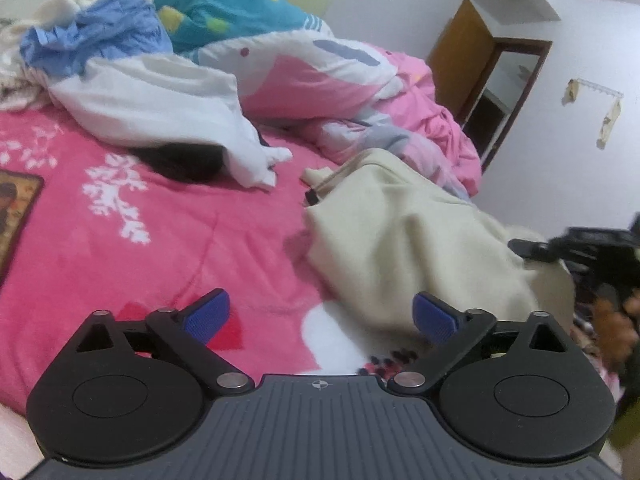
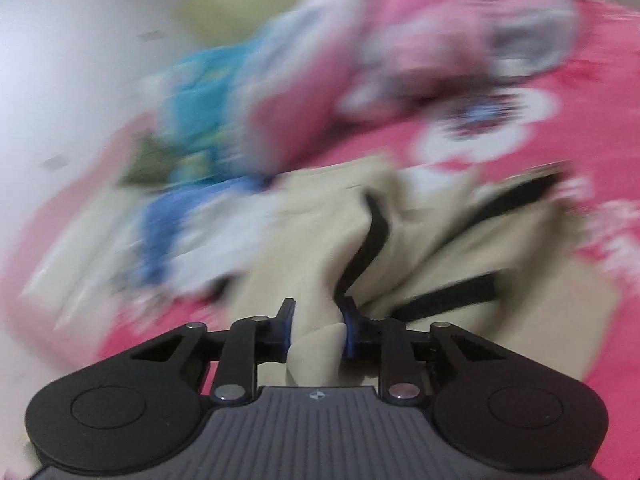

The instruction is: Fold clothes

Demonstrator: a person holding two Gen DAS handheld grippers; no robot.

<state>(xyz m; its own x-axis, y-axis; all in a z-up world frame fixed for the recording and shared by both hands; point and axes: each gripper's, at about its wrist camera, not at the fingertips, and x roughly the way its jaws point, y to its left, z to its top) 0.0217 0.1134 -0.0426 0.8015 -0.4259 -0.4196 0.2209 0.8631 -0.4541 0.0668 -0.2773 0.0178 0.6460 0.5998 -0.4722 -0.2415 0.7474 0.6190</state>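
A cream garment (image 1: pixel 404 232) with black trim lies rumpled on the pink bed cover (image 1: pixel 160 248). My left gripper (image 1: pixel 320 316) hovers over the cover at the garment's near edge, its blue pads wide apart with nothing between them: it is open. In the blurred right wrist view, my right gripper (image 2: pixel 318 332) is shut on a bunched fold of the cream garment (image 2: pixel 316 280), and black bands (image 2: pixel 372 236) of the garment run away from the pads. The right gripper (image 1: pixel 532 248) also shows at the far right of the left wrist view, held in a hand.
A heap of bedding and clothes fills the back of the bed: a white and pink quilt (image 1: pixel 304 80), a teal patterned quilt (image 1: pixel 228 4), a blue cloth (image 1: pixel 92 36). A dark fabric (image 1: pixel 184 160) pokes out under the white quilt. A framed picture (image 1: pixel 16 208) lies at left. A wooden door (image 1: pixel 460 56) stands behind.
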